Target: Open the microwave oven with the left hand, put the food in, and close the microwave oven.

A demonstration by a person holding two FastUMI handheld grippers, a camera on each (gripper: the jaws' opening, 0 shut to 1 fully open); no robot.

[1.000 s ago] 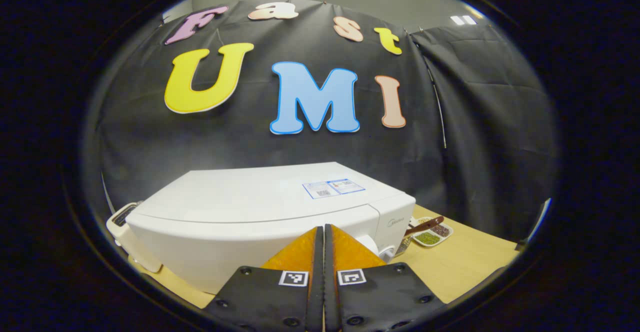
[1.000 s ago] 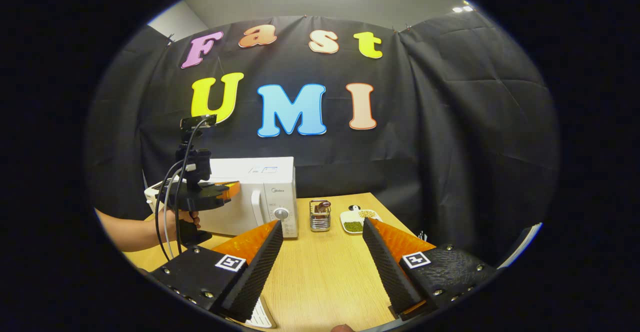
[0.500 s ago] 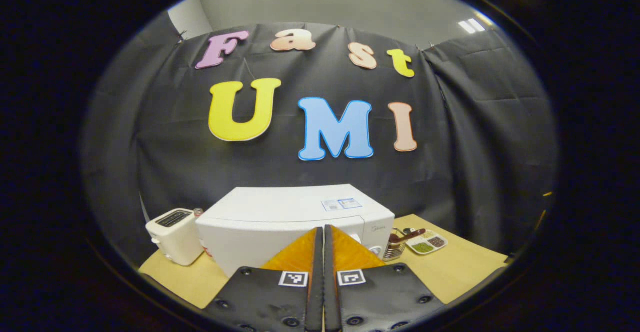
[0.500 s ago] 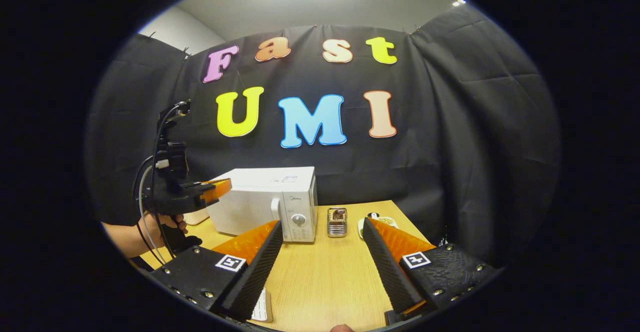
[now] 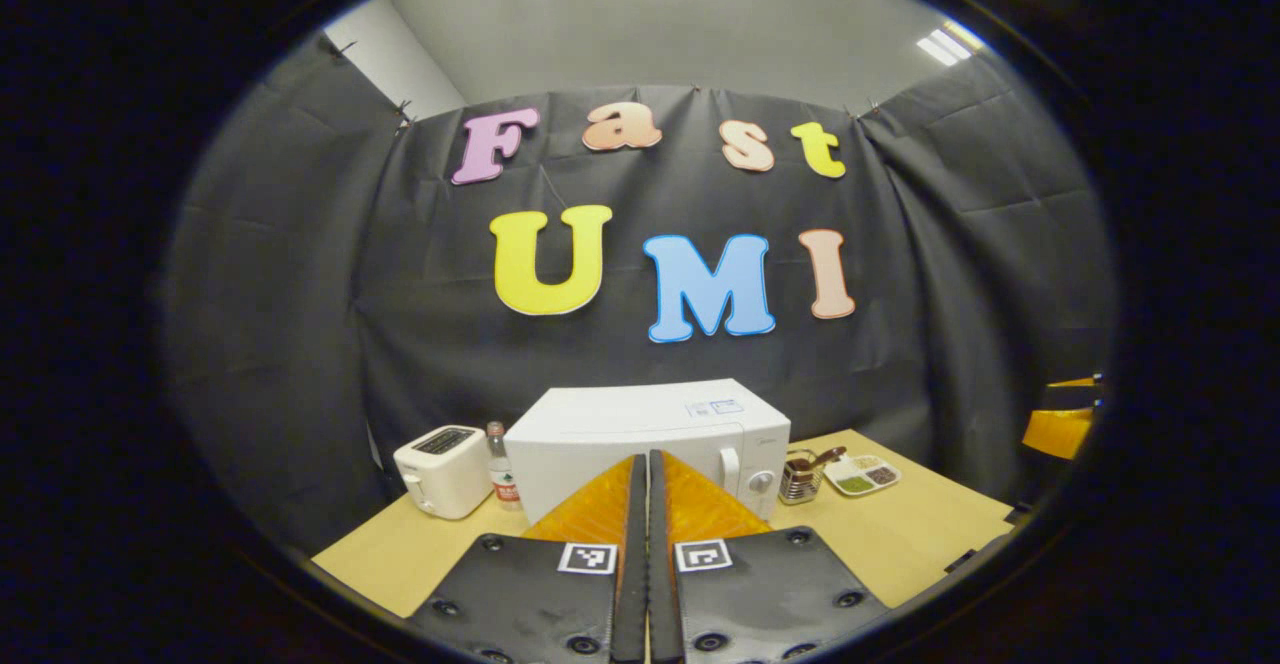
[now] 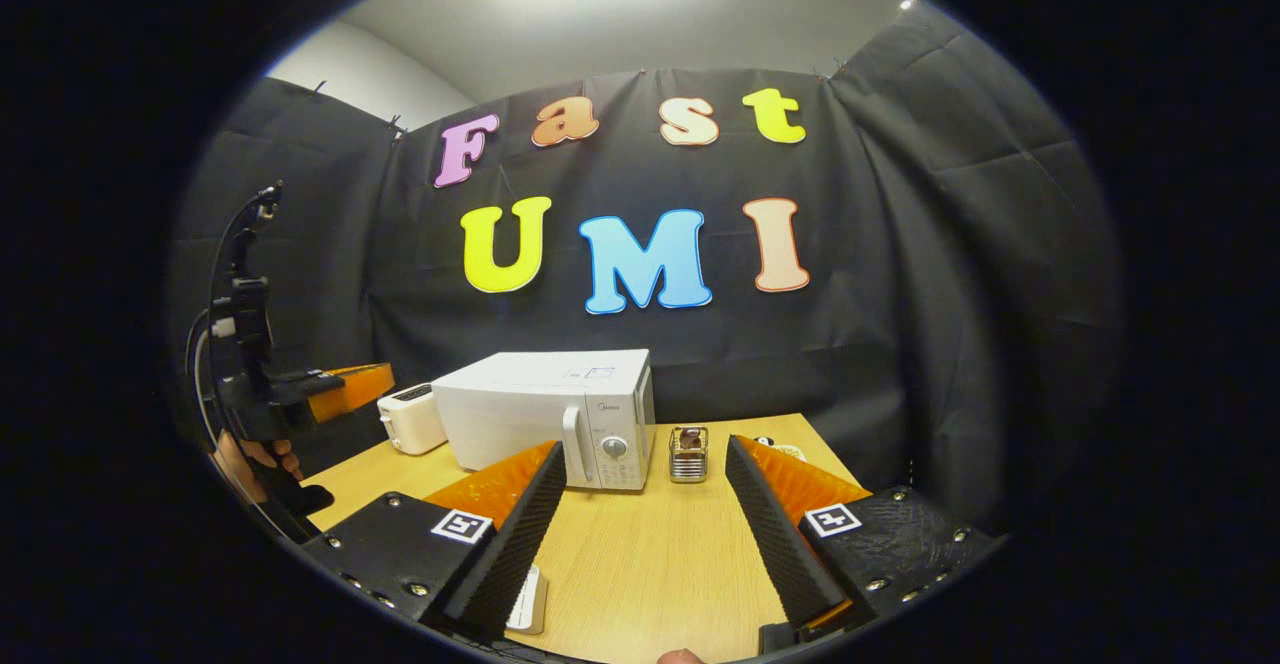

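White microwave (image 6: 545, 406) lies lengthwise, its closed door facing both claws.

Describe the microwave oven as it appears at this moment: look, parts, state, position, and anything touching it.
The microwave oven is a white box, glossy like painted metal or plastic, standing upright toward the back of the wooden table. Its door is shut, with a vertical white handle beside a control panel with a round knob. A small sticker sits on top. A white toaster stands to its left, a small wire holder to its right. No tongs touch it.
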